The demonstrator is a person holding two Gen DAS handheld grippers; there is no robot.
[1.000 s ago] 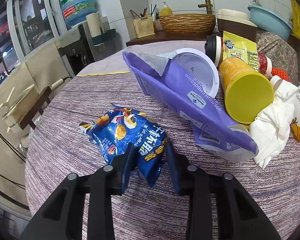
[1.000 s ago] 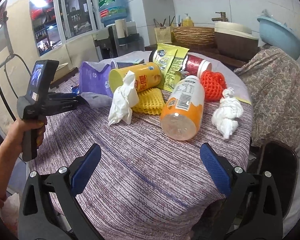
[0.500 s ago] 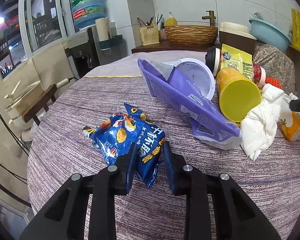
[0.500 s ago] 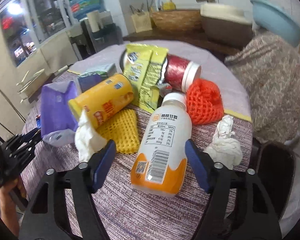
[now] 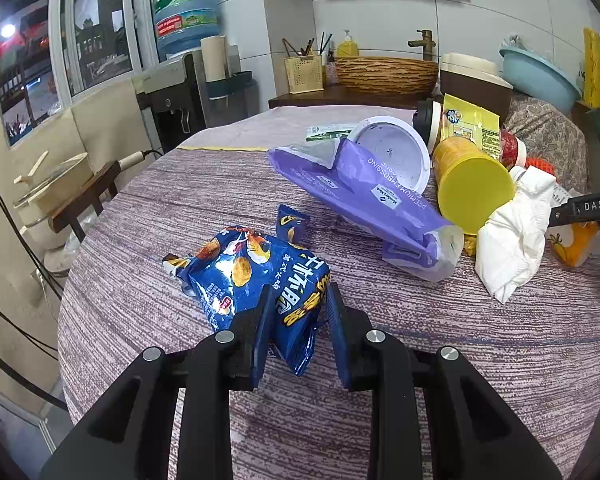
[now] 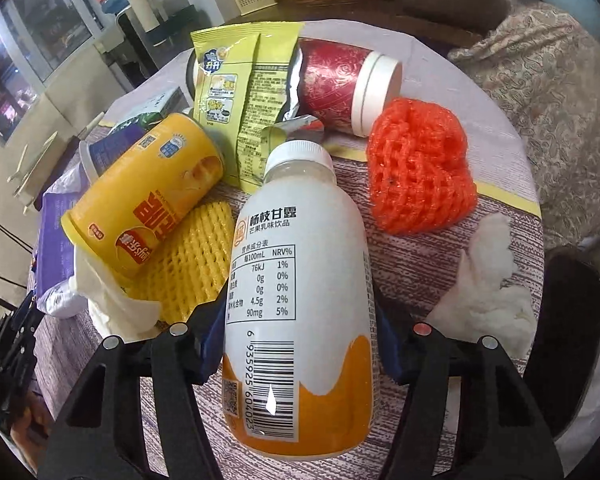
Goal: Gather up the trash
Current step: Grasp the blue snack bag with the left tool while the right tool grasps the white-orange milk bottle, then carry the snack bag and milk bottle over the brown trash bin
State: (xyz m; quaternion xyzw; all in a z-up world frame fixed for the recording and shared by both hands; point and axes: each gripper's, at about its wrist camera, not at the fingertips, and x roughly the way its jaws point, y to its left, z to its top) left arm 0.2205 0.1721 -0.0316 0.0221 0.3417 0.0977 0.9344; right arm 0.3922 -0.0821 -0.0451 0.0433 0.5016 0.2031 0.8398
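My left gripper is shut on the near end of a blue snack bag that lies on the round purple-clothed table. My right gripper has its jaws against both sides of a white and orange drink bottle lying on the table, cap pointing away. The bottle's orange base also shows at the right edge of the left wrist view.
Around the bottle lie a yellow can, yellow foam net, yellow-green snack bag, red cup, orange foam net and crumpled tissues. A purple bag lies beyond the blue bag.
My right gripper moved forward over the table and closed from wide open onto the drink bottle. My left gripper tightened on the blue snack bag.
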